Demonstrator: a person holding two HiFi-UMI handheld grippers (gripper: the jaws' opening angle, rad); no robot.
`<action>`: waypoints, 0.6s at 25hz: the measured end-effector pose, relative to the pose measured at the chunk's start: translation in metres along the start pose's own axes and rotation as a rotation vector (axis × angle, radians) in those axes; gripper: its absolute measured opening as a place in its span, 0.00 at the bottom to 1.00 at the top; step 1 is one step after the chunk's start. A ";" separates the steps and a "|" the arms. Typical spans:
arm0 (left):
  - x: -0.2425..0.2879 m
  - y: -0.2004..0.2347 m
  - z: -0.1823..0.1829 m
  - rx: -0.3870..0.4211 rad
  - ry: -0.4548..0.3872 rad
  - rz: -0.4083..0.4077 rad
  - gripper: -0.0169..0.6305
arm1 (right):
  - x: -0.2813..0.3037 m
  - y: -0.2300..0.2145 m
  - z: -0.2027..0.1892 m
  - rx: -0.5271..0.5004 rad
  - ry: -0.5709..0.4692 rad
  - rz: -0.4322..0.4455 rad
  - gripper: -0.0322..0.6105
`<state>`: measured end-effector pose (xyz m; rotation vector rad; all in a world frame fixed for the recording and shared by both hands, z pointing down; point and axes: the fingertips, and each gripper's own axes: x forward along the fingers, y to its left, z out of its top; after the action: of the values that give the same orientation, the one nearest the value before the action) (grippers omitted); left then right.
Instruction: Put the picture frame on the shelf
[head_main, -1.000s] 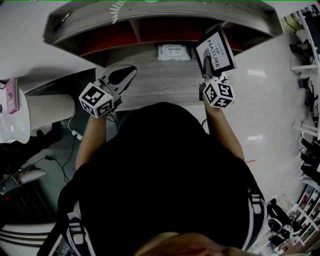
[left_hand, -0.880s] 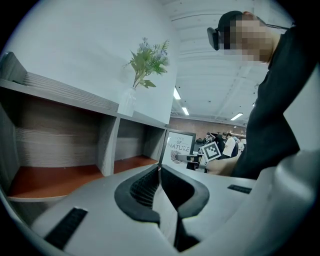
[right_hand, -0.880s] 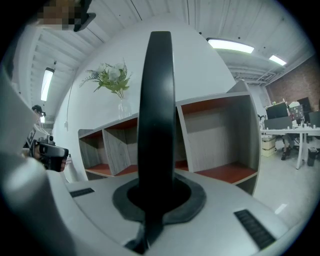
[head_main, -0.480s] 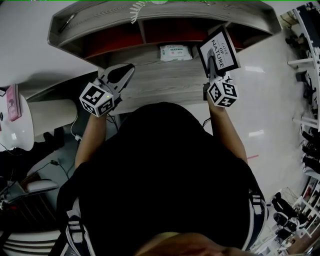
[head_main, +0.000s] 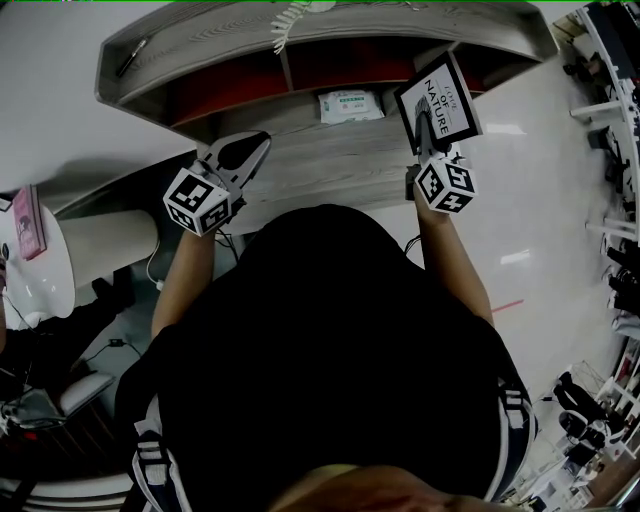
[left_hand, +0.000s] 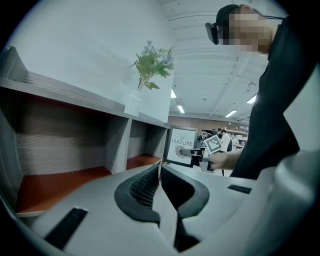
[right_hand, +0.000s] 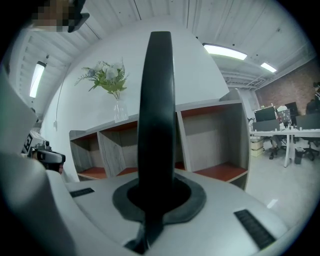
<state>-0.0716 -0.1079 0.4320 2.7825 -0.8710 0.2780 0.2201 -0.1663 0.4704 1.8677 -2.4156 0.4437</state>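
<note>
Items counted: one shelf (head_main: 330, 165), one picture frame (head_main: 452, 98), two hand-held grippers, each carrying one marker cube. The right gripper (head_main: 425, 120) is clamped on the picture frame. Its own view shows the frame edge-on as a single dark upright strip pinched between the jaws. The frame is held in the air in front of the shelf's right-hand end, above the lower ledge, with its printed face turned towards the person. It is not set down in any compartment. The left gripper (head_main: 258, 142) sits over the left part of the shelf's lower ledge. Its jaws are closed against each other with nothing between them. Three open compartments with red floors can be counted in the right gripper view; the frame's edge covers part of the row, so the total cannot be confirmed. On the shelf's top board stands one clear vase (right_hand: 119, 111) holding one bunch of greenery with pale flowers. One flat white packet (head_main: 347, 105) lies on the lower ledge, at the middle of the shelf, between the two grippers. One slim dark object (head_main: 132, 55) lies on the top board near its left end; its type cannot be determined.
</note>
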 end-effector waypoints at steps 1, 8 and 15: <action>0.000 0.001 0.000 0.000 0.002 -0.005 0.08 | 0.000 0.001 0.000 0.001 -0.001 -0.003 0.08; 0.001 0.008 -0.003 -0.010 0.015 -0.016 0.08 | 0.007 -0.001 -0.002 0.014 0.002 -0.020 0.08; 0.003 0.021 -0.004 -0.018 0.019 -0.008 0.08 | 0.021 -0.008 -0.006 0.032 0.011 -0.036 0.08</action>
<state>-0.0817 -0.1253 0.4393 2.7616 -0.8529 0.2937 0.2209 -0.1857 0.4824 1.9126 -2.3783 0.4909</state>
